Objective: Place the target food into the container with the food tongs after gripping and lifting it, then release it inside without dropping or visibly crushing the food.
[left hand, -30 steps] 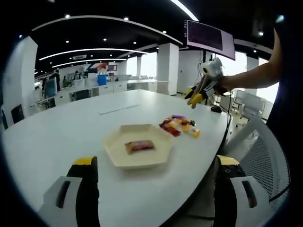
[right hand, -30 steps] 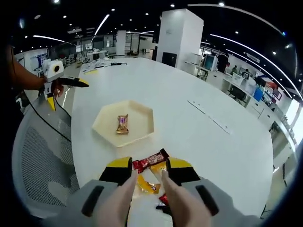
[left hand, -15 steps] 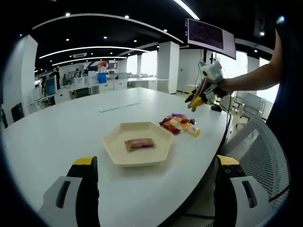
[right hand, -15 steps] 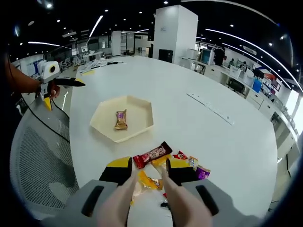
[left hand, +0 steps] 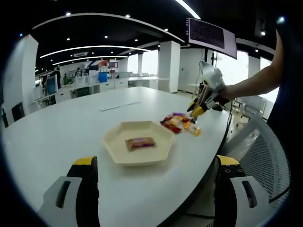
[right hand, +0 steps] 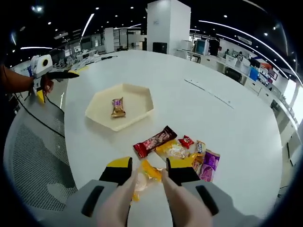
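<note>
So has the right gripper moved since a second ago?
Yes. In the left gripper view, the right gripper has dropped from above the table edge toward the snack pile.

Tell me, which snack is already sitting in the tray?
The small brown-wrapped snack lying alone in the cream hexagonal tray. The other snacks lie in a pile on the bare table.

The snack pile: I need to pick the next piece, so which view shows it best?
The right gripper view: the snack pile lies close below the camera, each wrapper distinct, beside the tray. The left gripper view shows the pile small, wrappers merging.
</note>
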Available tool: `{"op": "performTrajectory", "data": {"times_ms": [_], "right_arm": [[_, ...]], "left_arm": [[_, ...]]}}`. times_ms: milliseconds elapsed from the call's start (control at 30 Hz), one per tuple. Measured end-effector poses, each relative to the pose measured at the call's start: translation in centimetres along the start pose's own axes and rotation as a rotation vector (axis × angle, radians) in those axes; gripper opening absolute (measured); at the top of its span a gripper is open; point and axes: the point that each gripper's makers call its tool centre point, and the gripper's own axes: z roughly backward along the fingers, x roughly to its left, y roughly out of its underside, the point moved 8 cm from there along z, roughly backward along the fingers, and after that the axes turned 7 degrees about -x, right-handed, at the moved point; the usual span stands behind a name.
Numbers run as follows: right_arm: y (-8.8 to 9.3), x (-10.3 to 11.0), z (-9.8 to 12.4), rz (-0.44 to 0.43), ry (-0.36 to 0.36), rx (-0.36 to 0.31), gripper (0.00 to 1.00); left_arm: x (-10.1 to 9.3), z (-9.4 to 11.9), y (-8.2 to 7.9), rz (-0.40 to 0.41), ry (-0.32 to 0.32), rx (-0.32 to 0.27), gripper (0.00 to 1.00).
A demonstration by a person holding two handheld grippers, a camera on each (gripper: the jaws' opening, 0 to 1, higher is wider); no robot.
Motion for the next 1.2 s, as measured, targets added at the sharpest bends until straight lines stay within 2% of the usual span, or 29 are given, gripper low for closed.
{"op": "performTrajectory", "data": {"times_ms": [367,700,1000,1133,1200], "right_arm": [[1.9,0.0,-0.9,-0.131,0.044,0.046,0.28],[2.0,-0.3,-1.1,-0.223,0.071,0.051,0.28],[2.0,0.3,-1.5,-0.235,0.022,0.06,0.28],[2.0,0.6,-1.7,-0.222,0.005,0.062,0.25],[1.9,0.8,-1.8,-0.253,-0.019,0.063,0.21]], "left_arm": [[0.1,0.0,0.1,0.0,0.0,0.006,1.0],[0.2,0.0,0.1,0.001,-0.002,0.009,1.0],[0.1,0.0,0.0,0.002,-0.001,0.006,1.0],[0.1,0.0,0.0,0.003,-0.001,0.007,1.0],[0.2,0.0,0.0,0.002,-0.002,0.008,1.0]]}}
